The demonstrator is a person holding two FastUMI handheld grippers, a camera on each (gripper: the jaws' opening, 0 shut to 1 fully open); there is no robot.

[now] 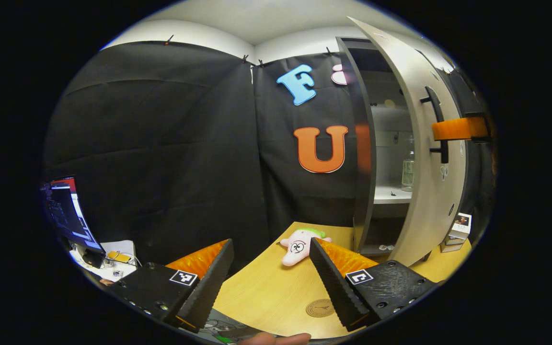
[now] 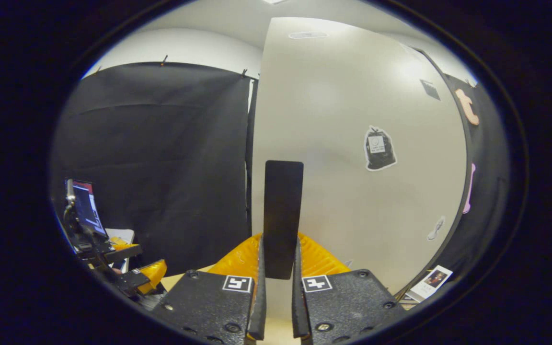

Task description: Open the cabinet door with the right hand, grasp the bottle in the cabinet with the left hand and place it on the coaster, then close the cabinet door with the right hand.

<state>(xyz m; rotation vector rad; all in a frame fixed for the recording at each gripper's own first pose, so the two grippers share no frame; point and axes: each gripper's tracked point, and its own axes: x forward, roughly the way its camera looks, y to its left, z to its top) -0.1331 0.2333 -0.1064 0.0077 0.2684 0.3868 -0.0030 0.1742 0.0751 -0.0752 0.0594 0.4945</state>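
Observation:
A clear bottle (image 1: 408, 167) stands on a shelf inside the grey cabinet (image 1: 363, 158), behind the partly open white door (image 1: 424, 191). Low on the wooden table (image 1: 266, 287) lies a round brown coaster (image 1: 320, 307). My left gripper (image 1: 271, 247) hovers open above the table, well short of the cabinet, with nothing between its fingers. My right gripper (image 2: 280, 239) is shut on the door's black handle (image 2: 283, 191), both fingers pressing its sides. In the left gripper view one orange finger of the right gripper (image 1: 458, 128) reaches the handle (image 1: 436, 124) from the right.
A pink plush toy (image 1: 297, 247) lies on the table before the cabinet. A small white box (image 1: 458, 230) stands at the door's foot. A monitor (image 1: 67, 211) sits far left on a cluttered desk. The left gripper (image 2: 137, 278) shows at lower left in the right gripper view.

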